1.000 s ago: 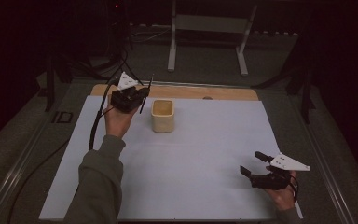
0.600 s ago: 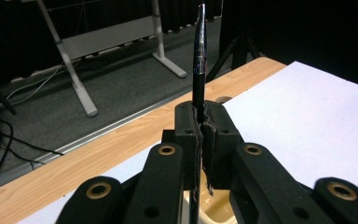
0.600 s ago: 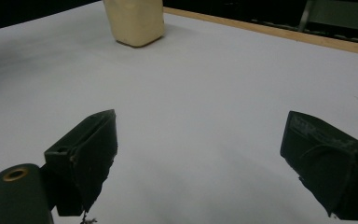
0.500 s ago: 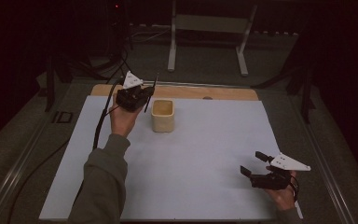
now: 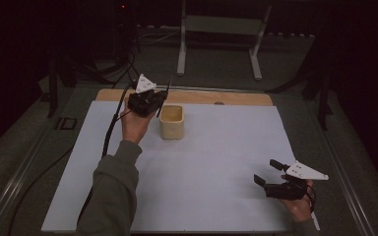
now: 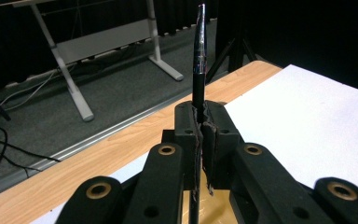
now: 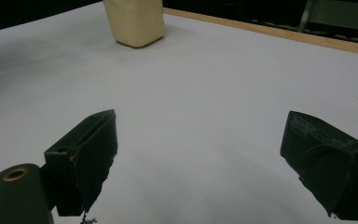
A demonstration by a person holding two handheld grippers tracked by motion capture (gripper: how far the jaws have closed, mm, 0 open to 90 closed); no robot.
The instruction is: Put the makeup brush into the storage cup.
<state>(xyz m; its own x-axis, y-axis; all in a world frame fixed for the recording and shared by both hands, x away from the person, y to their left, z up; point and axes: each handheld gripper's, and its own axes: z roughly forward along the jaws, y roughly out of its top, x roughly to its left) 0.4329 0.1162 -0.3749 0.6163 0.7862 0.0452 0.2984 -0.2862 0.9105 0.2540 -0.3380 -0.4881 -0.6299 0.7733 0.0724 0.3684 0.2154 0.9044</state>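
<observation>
- Left gripper view: the left gripper (image 6: pixel 204 133) has its jaws clamped on a thin dark pen (image 6: pixel 198 60), which stands upright.
- High view: that pen (image 5: pixel 163 96) is just left of the beige cup (image 5: pixel 172 121).
- The right gripper (image 5: pixel 268 172) rests with its jaws spread and empty, well apart from the cup, on the white sheet (image 5: pixel 216 147).

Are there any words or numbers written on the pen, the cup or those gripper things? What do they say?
None can be read.
Pen held in the left gripper: shiny marks on its barrel, too blurred to read.
Right gripper: faint raised marks on one jaw pad, too small to read.
Cup: plain, no writing seen.
</observation>
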